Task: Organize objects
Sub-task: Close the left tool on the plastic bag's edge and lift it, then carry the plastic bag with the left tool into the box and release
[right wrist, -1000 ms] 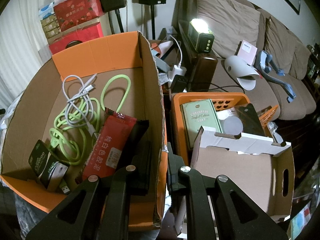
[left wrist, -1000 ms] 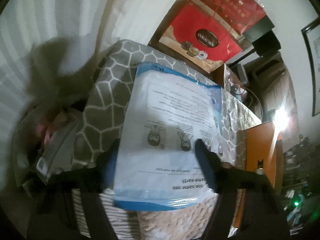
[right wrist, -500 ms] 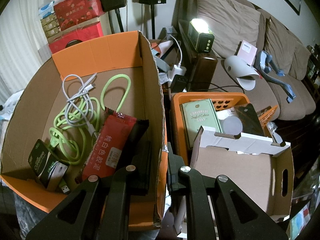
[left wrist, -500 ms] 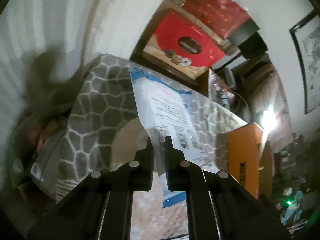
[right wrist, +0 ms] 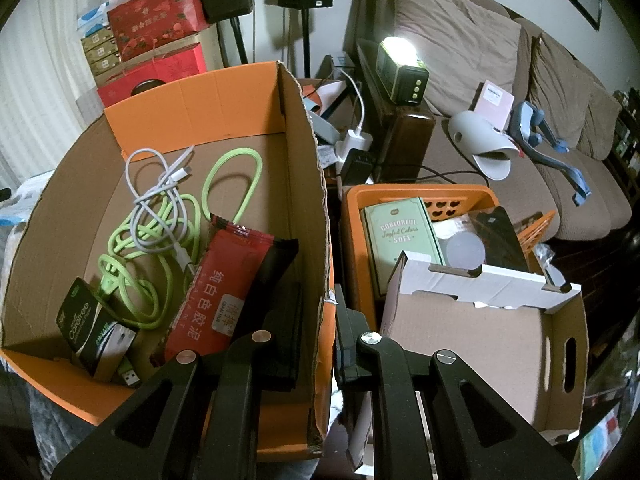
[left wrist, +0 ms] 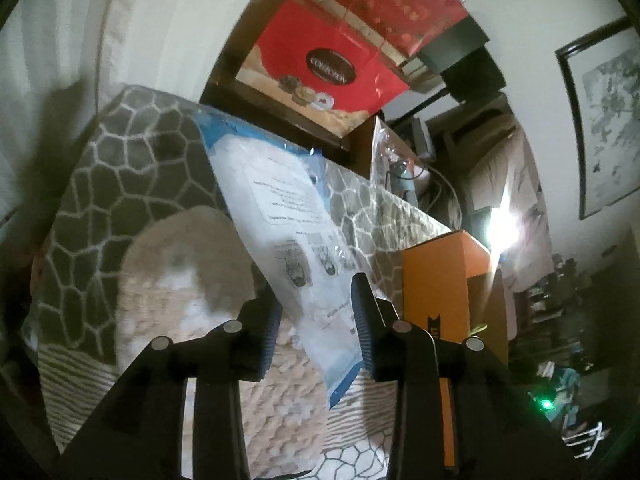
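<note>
A white and blue plastic packet (left wrist: 280, 196) with printed instructions lies slanted over a grey patterned blanket (left wrist: 120, 160). Its lower part passes between the jaws of my left gripper (left wrist: 316, 312), which are opening; the pads stand apart from it. My right gripper (right wrist: 326, 320) is shut on the right wall of the orange cardboard box (right wrist: 308, 200). That box holds a green cable (right wrist: 160, 240), a white cable (right wrist: 160, 184), a red snack packet (right wrist: 220, 292) and a dark green carton (right wrist: 80, 320). The box's orange side (left wrist: 436, 280) shows to the right of the left gripper.
An orange basket (right wrist: 420, 192) with a green book and a brown carton (right wrist: 480, 320) stand right of the box. A sofa (right wrist: 460, 52) with a lit lamp (right wrist: 400, 68) is behind. Red gift boxes (left wrist: 328, 64) are stacked beyond the blanket, and a beige knit cushion (left wrist: 180, 280) lies under the left gripper.
The left gripper closed on the packet, lifted and tilted it, and its jaws have now spread apart again. The right gripper and the box have not moved.
</note>
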A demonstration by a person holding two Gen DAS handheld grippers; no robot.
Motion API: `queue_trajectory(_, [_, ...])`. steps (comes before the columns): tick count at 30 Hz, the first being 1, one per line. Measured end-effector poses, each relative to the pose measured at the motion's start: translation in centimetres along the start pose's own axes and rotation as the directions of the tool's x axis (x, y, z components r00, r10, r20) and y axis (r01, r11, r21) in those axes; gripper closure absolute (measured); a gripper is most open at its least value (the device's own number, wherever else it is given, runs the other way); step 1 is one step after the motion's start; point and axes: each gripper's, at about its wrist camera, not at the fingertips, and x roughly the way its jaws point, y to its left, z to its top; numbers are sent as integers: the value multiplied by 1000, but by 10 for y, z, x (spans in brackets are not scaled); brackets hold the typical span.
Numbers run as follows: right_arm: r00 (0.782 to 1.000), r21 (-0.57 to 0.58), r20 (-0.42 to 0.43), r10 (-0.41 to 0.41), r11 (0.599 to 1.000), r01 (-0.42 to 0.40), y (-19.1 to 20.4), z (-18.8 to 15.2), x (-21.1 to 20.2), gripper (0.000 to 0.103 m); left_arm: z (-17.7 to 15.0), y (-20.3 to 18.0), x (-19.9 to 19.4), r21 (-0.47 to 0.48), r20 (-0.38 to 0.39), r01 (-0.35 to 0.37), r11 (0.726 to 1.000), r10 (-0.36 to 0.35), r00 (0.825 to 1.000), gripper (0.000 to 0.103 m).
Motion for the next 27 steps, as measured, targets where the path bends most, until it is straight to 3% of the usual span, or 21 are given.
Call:
queue_trajectory(3, [1000, 0, 0, -1, 1000, 1, 0, 0, 0, 92, -4, -7, 12, 11, -8, -30, 999, 30, 1000, 75])
queue_trajectory(4, [1000, -1, 0, -1, 1000, 1, 0, 0, 0, 92, -5, -9, 14, 18, -9, -47, 999, 47, 999, 89])
queue_trajectory(6, [1000, 0, 0, -1, 1000, 1, 0, 0, 0, 92, -10, -16, 19, 43, -5, -82, 996, 82, 997, 95])
queue_trajectory(10, [1000, -1, 0, 0, 1000, 0, 0, 0, 0, 92, -15, -28, 18, 63, 19, -61, 996, 60, 998, 102])
queue_trajectory(18, [1000, 0, -1, -1, 1000, 1, 1, 0, 0, 92, -20, -61, -10, 99, 83, 28, 995, -36, 996, 103])
queue_trajectory(27, [1000, -1, -1, -1, 1000, 1, 1, 0, 0, 92, -21, -105, -49, 172, 136, 124, 977, -149, 979, 103])
